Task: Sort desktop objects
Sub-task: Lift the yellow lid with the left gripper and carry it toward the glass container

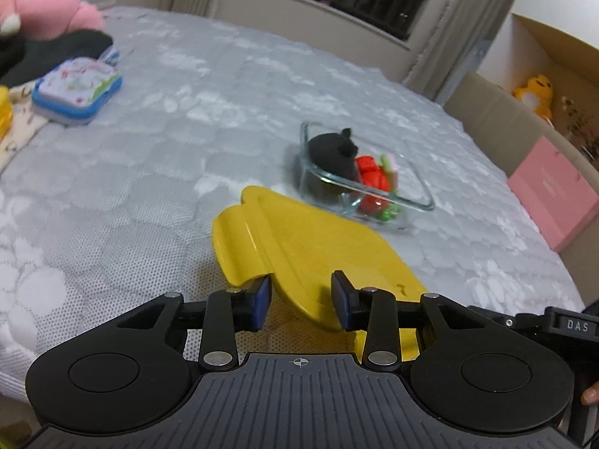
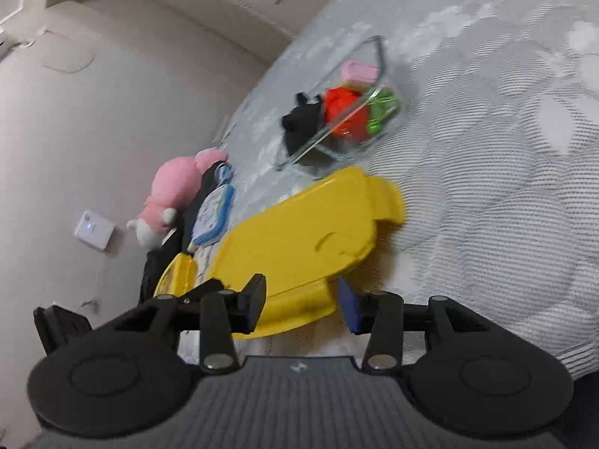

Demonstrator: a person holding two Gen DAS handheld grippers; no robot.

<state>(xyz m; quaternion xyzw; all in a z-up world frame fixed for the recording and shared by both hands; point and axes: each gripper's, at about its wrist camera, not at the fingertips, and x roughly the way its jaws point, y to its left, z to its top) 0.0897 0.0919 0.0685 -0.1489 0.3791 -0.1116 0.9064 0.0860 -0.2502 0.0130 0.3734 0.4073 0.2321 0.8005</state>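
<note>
A yellow plastic lid (image 1: pixel 310 258) lies between the jaws of my left gripper (image 1: pixel 301 299), whose blue pads are apart on either side of its near edge. In the right wrist view the same yellow lid (image 2: pixel 299 239) sits between the jaws of my right gripper (image 2: pixel 303 303), which stand apart around its near rim. A clear glass container (image 1: pixel 423 202) beyond the lid holds a black object (image 1: pixel 333 153), a red object (image 1: pixel 374 172), green clips and a pink piece. It also shows in the right wrist view (image 2: pixel 380 56).
All rests on a grey quilted bed (image 1: pixel 187 149). A blue-rimmed case (image 1: pixel 75 89), dark cloth and a pink plush (image 1: pixel 48 0) lie at the far left. A cardboard box (image 1: pixel 524 142) with a pink box (image 1: pixel 554 194) stands at the right edge.
</note>
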